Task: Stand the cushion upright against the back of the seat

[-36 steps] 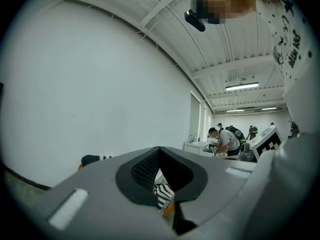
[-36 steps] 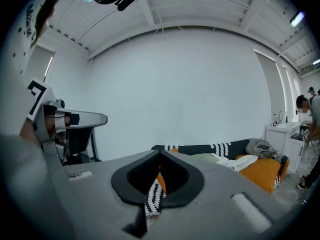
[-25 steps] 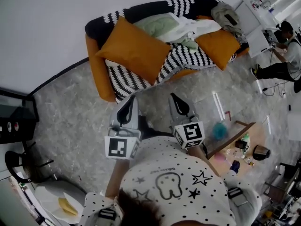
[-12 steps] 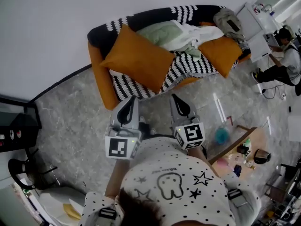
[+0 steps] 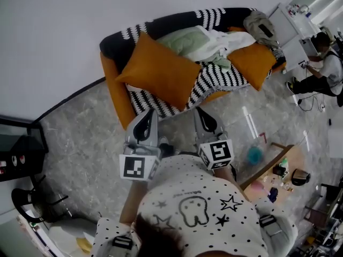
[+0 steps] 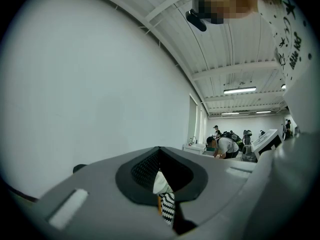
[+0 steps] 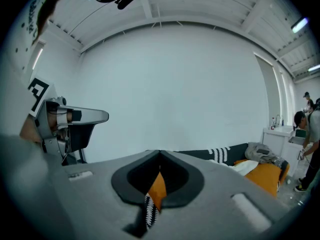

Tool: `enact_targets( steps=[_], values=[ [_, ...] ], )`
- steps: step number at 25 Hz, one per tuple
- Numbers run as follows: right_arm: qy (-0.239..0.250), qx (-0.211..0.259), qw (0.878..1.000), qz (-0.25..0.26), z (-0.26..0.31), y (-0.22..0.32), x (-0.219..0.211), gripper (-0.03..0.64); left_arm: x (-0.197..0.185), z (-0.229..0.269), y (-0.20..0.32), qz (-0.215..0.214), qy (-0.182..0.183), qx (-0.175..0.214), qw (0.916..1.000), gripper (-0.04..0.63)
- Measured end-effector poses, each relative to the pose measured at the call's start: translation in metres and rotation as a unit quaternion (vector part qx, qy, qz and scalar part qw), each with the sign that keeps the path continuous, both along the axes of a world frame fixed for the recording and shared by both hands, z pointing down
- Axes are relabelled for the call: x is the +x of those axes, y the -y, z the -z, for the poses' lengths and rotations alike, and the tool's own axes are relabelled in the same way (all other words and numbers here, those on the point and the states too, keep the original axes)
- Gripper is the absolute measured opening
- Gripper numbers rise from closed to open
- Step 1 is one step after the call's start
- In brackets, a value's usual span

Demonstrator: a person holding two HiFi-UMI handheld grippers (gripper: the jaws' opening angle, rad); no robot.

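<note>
A large orange cushion lies tilted on the left end of the orange sofa, over a black-and-white striped throw. A smaller orange cushion lies at the sofa's right end. My left gripper and right gripper are held side by side at chest height, short of the sofa's front edge, both shut and empty. In the left gripper view the left gripper has a slit below its tips that shows striped throw. In the right gripper view, orange cushion shows through the slit of the right gripper.
Pale green and white blankets and a grey bag are piled on the sofa's back. A low wooden table with bottles stands at the right. A person sits at a desk far right. A black stand is at the left.
The sofa and its cushions have drawn closer in the head view as I walk toward them. Both grippers keep their place before my chest, still shut.
</note>
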State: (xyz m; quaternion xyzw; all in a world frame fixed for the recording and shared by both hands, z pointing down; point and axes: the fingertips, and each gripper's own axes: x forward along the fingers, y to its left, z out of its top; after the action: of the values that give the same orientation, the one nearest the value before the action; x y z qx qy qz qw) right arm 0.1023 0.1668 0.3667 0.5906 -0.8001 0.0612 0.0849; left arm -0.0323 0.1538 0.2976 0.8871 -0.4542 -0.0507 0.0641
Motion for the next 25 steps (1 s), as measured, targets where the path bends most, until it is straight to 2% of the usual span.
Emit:
enact_targets(
  steps=[15, 25],
  values=[
    [0.003, -0.001, 1.0, -0.017, -0.006, 0.016, -0.015, 0.002, -0.017, -0.006, 0.022, -0.01, -0.003, -0.013, 0.9999, -0.001],
    [-0.001, -0.008, 1.0, 0.002, -0.009, 0.028, -0.024, 0.002, -0.027, -0.013, 0.029, 0.012, -0.008, -0.027, 0.9995, -0.001]
  ],
)
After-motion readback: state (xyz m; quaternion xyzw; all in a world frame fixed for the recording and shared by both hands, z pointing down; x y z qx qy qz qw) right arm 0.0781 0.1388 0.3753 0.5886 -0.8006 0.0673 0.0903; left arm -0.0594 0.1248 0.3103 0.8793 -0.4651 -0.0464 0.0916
